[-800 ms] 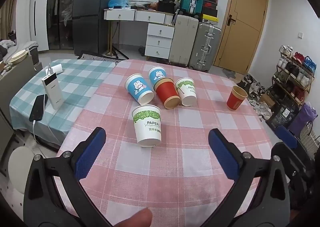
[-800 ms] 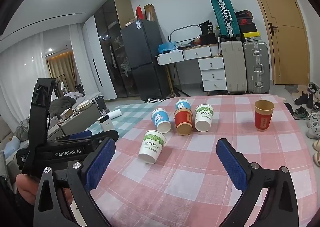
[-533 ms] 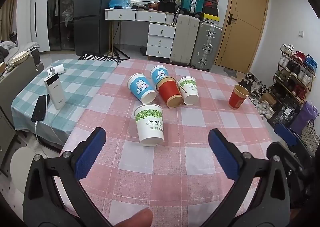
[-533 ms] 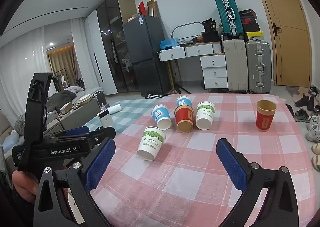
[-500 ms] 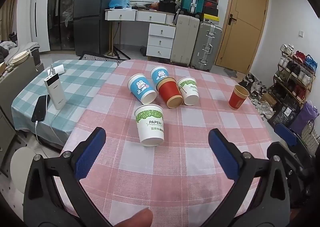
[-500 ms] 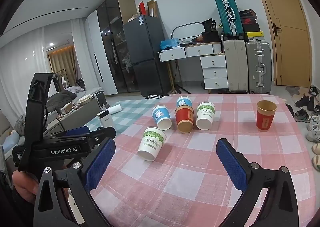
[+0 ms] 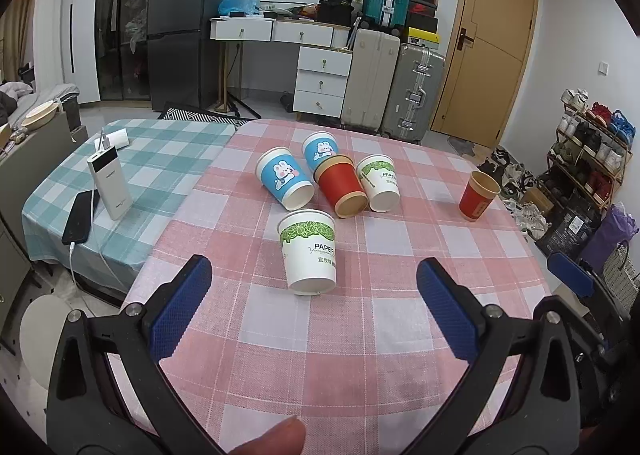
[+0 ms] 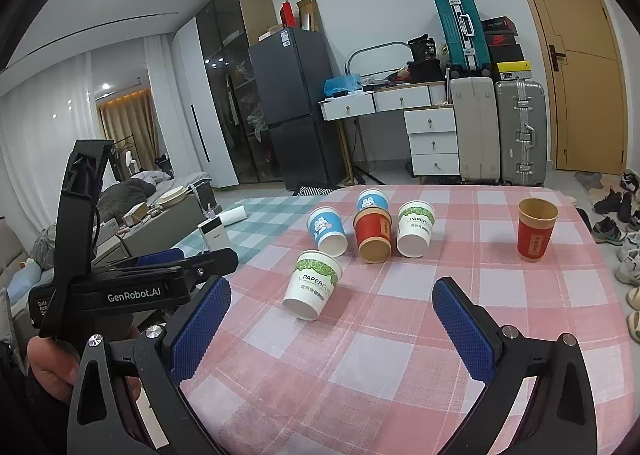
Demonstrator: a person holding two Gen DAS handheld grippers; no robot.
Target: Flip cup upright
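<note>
Nearest white paper cup (image 7: 310,251) lies on its side on the pink-check desk (image 7: 360,355), just in front of the cup cluster (image 7: 340,179). Both my left tool (image 7: 314,313) and right tool (image 8: 330,329) are spread wide, empty. Cup looks light and crushable; I'd pinch mid-wall gently.

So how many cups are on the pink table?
6: near white cup, left blue cup, back blue cup, red cup, far white cup, and lone red cup far right.

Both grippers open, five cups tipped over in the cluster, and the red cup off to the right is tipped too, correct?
Not quite: the red cup off to the right stands upright, mouth up, as the right wrist view shows. The rest holds.
</note>
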